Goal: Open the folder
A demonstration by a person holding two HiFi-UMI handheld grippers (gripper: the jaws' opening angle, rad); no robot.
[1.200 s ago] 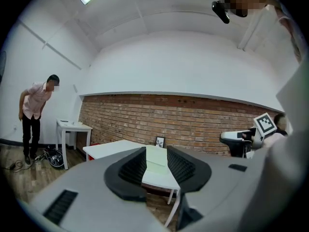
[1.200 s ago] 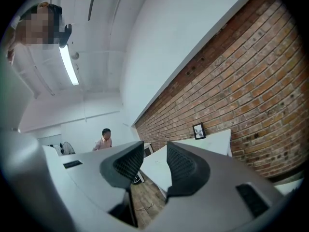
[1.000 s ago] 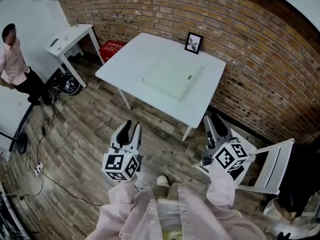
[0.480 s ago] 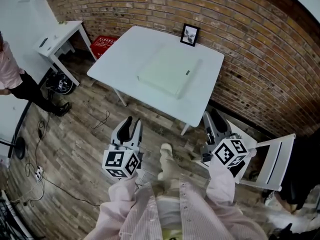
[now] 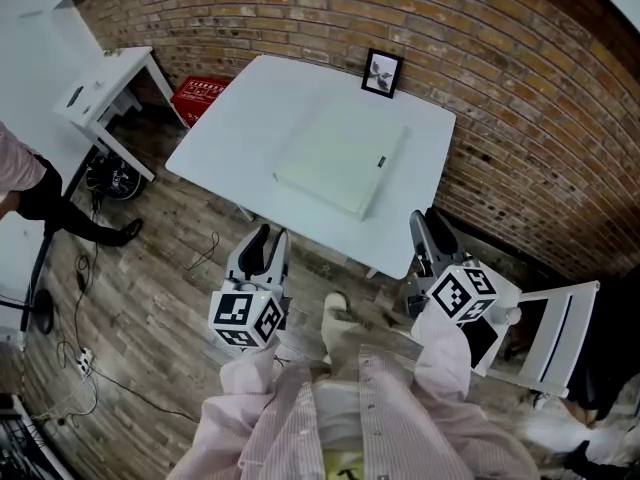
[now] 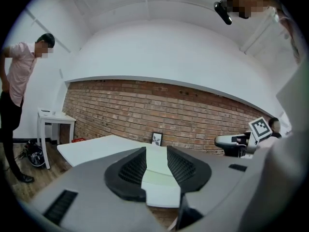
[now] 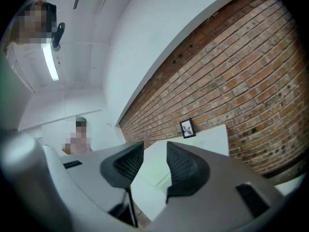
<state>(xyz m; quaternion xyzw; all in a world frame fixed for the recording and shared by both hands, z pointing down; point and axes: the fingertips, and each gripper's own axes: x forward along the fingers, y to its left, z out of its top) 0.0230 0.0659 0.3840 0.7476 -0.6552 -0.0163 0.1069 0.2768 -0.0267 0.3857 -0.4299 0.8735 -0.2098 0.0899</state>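
Plainly, nothing has been done to the folder [image 5: 340, 160] yet. It lies flat and closed on the white table [image 5: 225, 133], about the table's middle and a little toward the wall side. It is pale green, with a small dark tab [image 5: 381, 161] at one edge. Which edge is the spine I cannot tell from here. A small picture frame [image 5: 382, 73] stands at the table's far edge, apart from the folder.

Both tongs hang off the table's near edge, over the wooden floor [image 5: 150, 268], short of the tabletop and well apart from the folder. The left gripper [image 5: 268, 238] has its jaws parted by a moderate gap with nothing gripped. In the left gripper view, only the distant folder shows through that gap. The right gripper [image 5: 432, 230] sits by the table's near right corner. Its jaws are likewise spread and empty, aimed roughly level toward the table. A white chair [image 5: 545, 328] stands off that same corner. Another person [image 5: 20, 168] stands well off the table's left side, past a small side table [image 5: 100, 93].

I judge this to be the reach, the first step. The next move calls for bringing the tongs over the table and finding the cover's free edge. One gripper would pinch that thin edge, probably with the other steadying the folder. A loose grip could slide the whole folder across the table.
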